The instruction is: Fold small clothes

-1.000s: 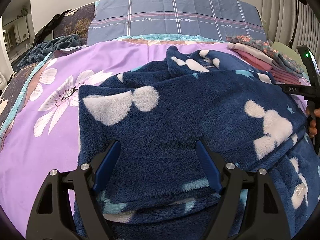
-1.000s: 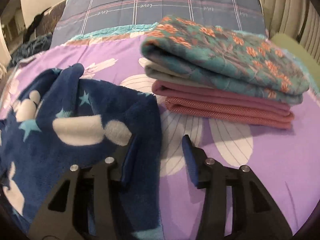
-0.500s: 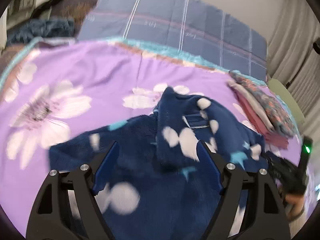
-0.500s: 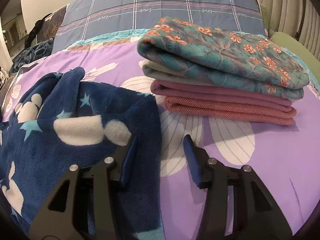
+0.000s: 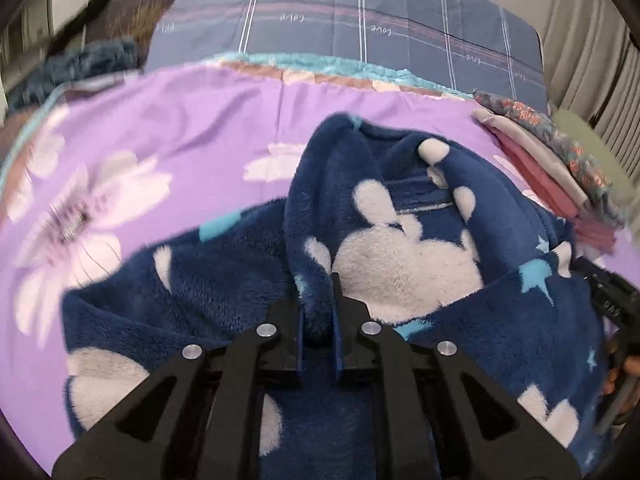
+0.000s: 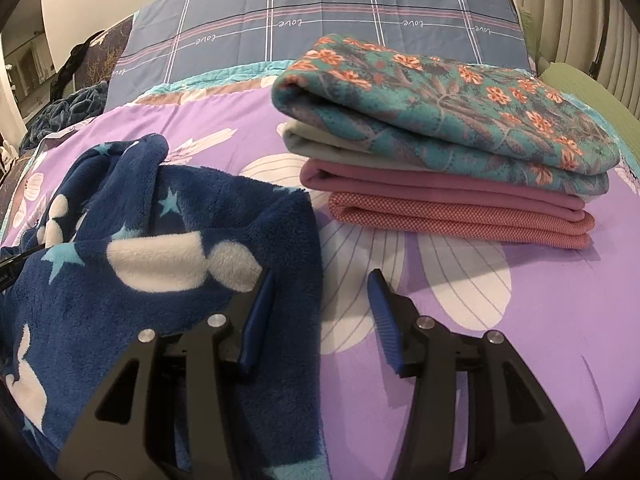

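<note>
A navy fleece garment [image 5: 400,248] with white and light-blue shapes lies crumpled on the purple flowered bedsheet [image 5: 168,136]. My left gripper [image 5: 318,300] is shut on a raised fold of this garment near its middle. In the right wrist view the same garment [image 6: 160,240] lies at the left. My right gripper [image 6: 322,292] is open, with its left finger over the garment's right edge and its right finger over the sheet [image 6: 520,320]. The right gripper's body shows at the right edge of the left wrist view [image 5: 612,304].
A stack of folded clothes [image 6: 448,152], teal floral on top and pink ones below, sits just beyond the right gripper; it also shows in the left wrist view [image 5: 552,168]. A blue plaid pillow [image 6: 320,12] lies at the bed's head. Dark bedding [image 5: 80,64] is piled far left.
My left gripper was open over the garment, moved forward and has closed on a fold of it. The right gripper has stayed open in nearly the same place.
</note>
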### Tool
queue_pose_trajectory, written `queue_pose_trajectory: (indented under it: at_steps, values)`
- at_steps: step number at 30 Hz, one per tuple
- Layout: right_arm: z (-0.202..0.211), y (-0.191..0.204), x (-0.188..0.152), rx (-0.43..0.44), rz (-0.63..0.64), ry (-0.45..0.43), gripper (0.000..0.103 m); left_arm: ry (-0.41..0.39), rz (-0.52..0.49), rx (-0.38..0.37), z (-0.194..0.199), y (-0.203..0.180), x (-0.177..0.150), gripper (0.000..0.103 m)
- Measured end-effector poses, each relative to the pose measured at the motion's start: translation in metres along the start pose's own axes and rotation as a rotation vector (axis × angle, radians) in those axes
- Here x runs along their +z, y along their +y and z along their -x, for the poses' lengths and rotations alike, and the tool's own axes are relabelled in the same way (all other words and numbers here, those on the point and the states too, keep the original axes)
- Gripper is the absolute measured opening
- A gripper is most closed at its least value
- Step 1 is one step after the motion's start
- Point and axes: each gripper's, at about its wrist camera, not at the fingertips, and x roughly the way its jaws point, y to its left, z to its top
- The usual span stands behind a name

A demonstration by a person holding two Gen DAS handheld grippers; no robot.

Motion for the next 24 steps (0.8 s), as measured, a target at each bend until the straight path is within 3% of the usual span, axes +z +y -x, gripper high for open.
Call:
queue_pose_trajectory:
  at_steps: [4, 5, 7, 9, 10, 11, 12, 17, 18, 21, 24]
  values:
    - [0.000, -0.001, 0.000, 0.006, -0.006, -0.001, 0.049, -0.123, 0.020, 0.125, 0.035, 0.005, 0.007, 0.021]
    - [0.000, -0.001, 0.000, 0.007, -0.007, -0.001, 0.049, -0.167, 0.019, 0.134, 0.046, 0.006, 0.008, 0.025]
    - [0.000, -0.001, 0.000, 0.006, -0.006, -0.002, 0.049, -0.230, -0.011, 0.068, 0.064, 0.000, 0.008, 0.029]
    - [0.000, -0.001, 0.000, 0.004, -0.005, -0.003, 0.049, -0.209, -0.086, -0.045, 0.065, -0.014, 0.005, 0.039]
    - [0.000, -0.001, 0.000, 0.003, -0.005, -0.003, 0.049, -0.168, -0.114, -0.061, 0.057, -0.019, 0.003, 0.045]
    - [0.000, -0.001, 0.000, 0.002, -0.004, -0.003, 0.049, -0.097, -0.152, -0.057, 0.040, -0.027, -0.002, 0.058]
    - [0.000, 0.000, 0.000, 0.000, -0.003, -0.003, 0.049, -0.024, -0.186, -0.015, 0.014, -0.032, -0.013, 0.063]
    - [-0.002, 0.002, 0.000, -0.013, 0.002, -0.004, 0.050, -0.054, -0.181, 0.001, 0.008, -0.028, -0.018, 0.066]
    - [-0.002, 0.003, 0.001, -0.016, 0.004, -0.004, 0.050, -0.061, -0.179, 0.003, 0.010, -0.026, -0.018, 0.071]
    - [-0.001, 0.005, 0.001, -0.033, 0.011, -0.004, 0.052, -0.111, -0.160, 0.057, 0.033, -0.024, -0.025, 0.078]
    - [0.009, 0.007, 0.001, -0.085, 0.019, -0.033, 0.060, -0.135, -0.161, 0.018, 0.079, -0.024, -0.053, 0.081]
